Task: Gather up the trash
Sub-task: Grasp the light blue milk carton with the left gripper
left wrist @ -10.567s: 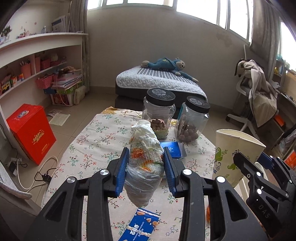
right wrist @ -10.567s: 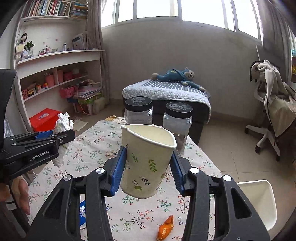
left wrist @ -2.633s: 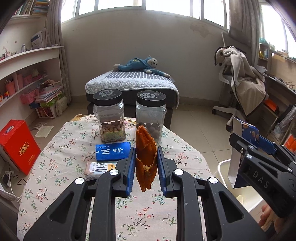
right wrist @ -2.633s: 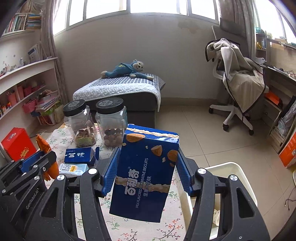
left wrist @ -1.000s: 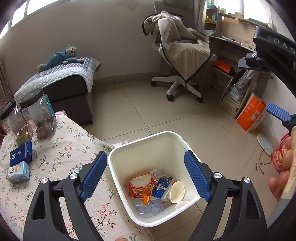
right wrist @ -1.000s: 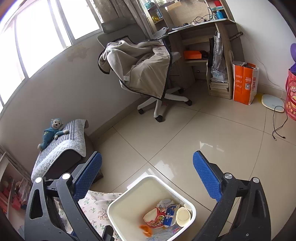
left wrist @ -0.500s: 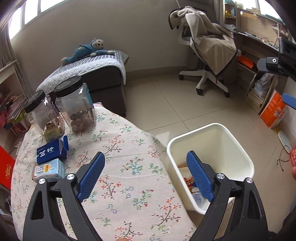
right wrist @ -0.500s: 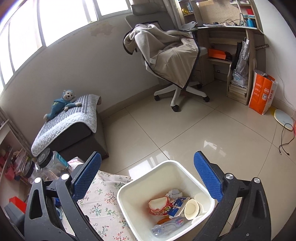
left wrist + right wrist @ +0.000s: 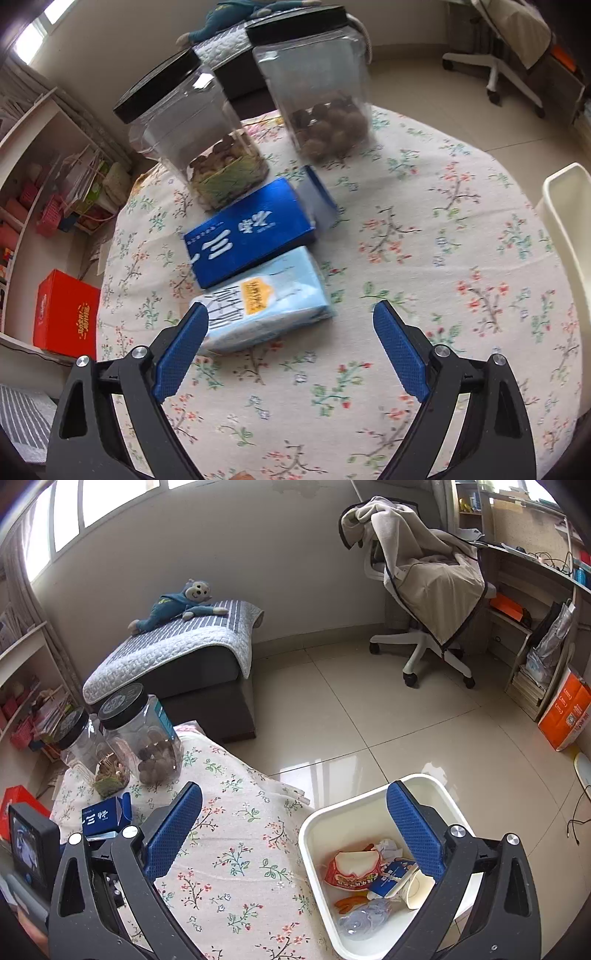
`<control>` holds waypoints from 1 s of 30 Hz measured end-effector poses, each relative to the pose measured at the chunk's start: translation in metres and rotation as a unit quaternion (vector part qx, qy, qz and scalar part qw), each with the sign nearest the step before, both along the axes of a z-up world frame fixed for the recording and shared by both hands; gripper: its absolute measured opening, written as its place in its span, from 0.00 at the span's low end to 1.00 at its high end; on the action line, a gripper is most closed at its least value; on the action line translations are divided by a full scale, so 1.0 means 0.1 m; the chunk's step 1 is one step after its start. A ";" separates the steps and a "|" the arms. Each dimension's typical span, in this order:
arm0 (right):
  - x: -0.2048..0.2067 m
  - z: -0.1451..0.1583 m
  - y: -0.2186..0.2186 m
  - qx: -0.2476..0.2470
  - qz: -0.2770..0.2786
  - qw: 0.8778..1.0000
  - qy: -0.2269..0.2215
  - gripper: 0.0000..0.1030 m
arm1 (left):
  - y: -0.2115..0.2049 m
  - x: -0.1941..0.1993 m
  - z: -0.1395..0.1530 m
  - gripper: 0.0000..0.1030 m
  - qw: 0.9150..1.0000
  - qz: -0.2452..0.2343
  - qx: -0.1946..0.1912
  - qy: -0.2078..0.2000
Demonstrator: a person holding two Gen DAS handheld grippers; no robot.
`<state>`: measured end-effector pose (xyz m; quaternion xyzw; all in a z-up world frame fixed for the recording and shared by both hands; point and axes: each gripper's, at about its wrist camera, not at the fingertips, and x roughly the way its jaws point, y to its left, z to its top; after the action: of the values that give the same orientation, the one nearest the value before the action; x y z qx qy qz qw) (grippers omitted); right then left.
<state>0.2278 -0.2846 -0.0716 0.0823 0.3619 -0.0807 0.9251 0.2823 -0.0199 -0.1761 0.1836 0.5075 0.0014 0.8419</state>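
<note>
Floral tablecloth (image 9: 424,229) over a round table, tiled floor beyond, low bed with a stuffed monkey (image 9: 173,603) at the far wall, draped office chair (image 9: 424,587) to the right.

Left gripper (image 9: 290,354): tilted steeply down over the cloth, jaws spread wide, nothing held. Light-blue carton (image 9: 266,306) lying flat just ahead, nearer the left pad (image 9: 181,350) and partly behind it; contact with the pad not discernible. Right pad well clear of it. Dark-blue box (image 9: 247,240) directly beyond the carton, edge to edge with it, one end flap open. Two clear jars with black lids farther ahead: left jar (image 9: 199,136) with nuts over a green layer, right jar (image 9: 317,88) with round brown pieces.

Right gripper (image 9: 291,834): jaws spread wide, empty, held over the table edge and the white bin (image 9: 321,823). Bin below and to the right, beside the table, holding a red-and-white wrapper (image 9: 351,867), a blue packet, a paper cup (image 9: 417,886), an orange scrap and a clear plastic bottle. Left gripper's body visible at lower left of the right wrist view.
</note>
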 end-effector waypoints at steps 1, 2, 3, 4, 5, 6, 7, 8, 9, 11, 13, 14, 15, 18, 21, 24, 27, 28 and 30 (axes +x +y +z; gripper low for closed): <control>0.02 -0.02 0.03 -0.002 0.003 1.000 0.004 0.93 | 0.09 0.05 -0.03 0.86 1.000 -0.001 0.006 0.003; 0.05 -0.04 0.06 -0.004 0.006 1.000 0.007 0.93 | 0.17 0.10 -0.08 0.86 1.000 -0.003 0.006 0.012; 0.07 -0.06 0.09 -0.007 0.009 1.000 0.011 0.93 | 0.24 0.15 -0.13 0.86 1.000 -0.007 0.004 0.024; 0.09 -0.07 0.11 -0.009 0.010 1.000 0.014 0.93 | 0.30 0.19 -0.17 0.88 0.999 -0.011 0.000 0.033; 0.11 -0.08 0.13 -0.012 0.012 1.000 0.016 0.93 | 0.35 0.23 -0.19 0.88 0.999 -0.018 -0.008 0.038; 0.13 -0.10 0.15 -0.014 0.013 1.000 0.018 0.93 | 0.37 0.26 -0.23 0.88 0.999 -0.023 -0.012 0.047; 0.14 -0.11 0.16 -0.016 0.014 1.000 0.020 0.93 | 0.40 0.30 -0.28 0.88 0.997 -0.031 -0.017 0.062; 0.16 -0.12 0.18 -0.017 0.015 1.000 0.022 0.93 | 0.41 0.33 -0.34 0.88 0.996 -0.039 -0.024 0.083; 0.17 -0.14 0.19 -0.018 0.016 0.999 0.024 0.93 | 0.41 0.33 -0.37 0.90 0.994 -0.047 -0.021 0.094; 0.20 -0.17 0.19 -0.016 0.016 0.999 0.029 0.93 | 0.38 0.25 -0.36 0.90 0.991 -0.073 -0.031 0.105; 0.23 -0.20 0.21 -0.010 0.016 0.999 0.033 0.93 | 0.33 0.14 -0.27 0.90 0.982 -0.109 -0.081 0.135; 0.24 -0.21 0.21 -0.006 0.017 0.999 0.036 0.93 | 0.27 0.07 -0.20 0.90 0.975 -0.128 -0.104 0.150; 0.26 -0.22 0.22 -0.004 0.018 0.999 0.037 0.93 | 0.23 0.01 -0.15 0.90 0.970 -0.145 -0.116 0.155; 0.30 -0.25 0.29 -0.004 0.022 0.999 0.041 0.93 | 0.12 -0.06 -0.04 0.90 0.974 -0.159 -0.088 0.135; 0.31 -0.26 0.35 -0.009 0.028 0.999 0.043 0.93 | 0.09 0.07 -0.13 0.90 0.979 -0.134 -0.075 0.134; 0.31 -0.26 0.39 -0.013 0.032 0.998 0.043 0.93 | 0.06 0.19 -0.30 0.90 0.983 -0.121 -0.047 0.133; 0.31 -0.25 0.39 -0.013 0.032 0.998 0.044 0.93 | 0.02 0.21 -0.44 0.64 0.984 -0.111 -0.043 0.135; 0.31 -0.25 0.39 -0.013 0.034 0.998 0.044 0.93 | 0.01 0.19 -0.46 0.64 0.984 -0.109 -0.046 0.136; 0.33 -0.28 0.44 -0.015 0.049 0.997 0.050 0.93 | 0.02 0.09 -0.44 0.63 0.983 -0.113 -0.058 0.131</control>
<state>0.2610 -0.2405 -0.0991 0.0463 0.4100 -0.0443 0.9098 0.2909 -0.0177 -0.2205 0.1891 0.5882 -0.1474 0.7723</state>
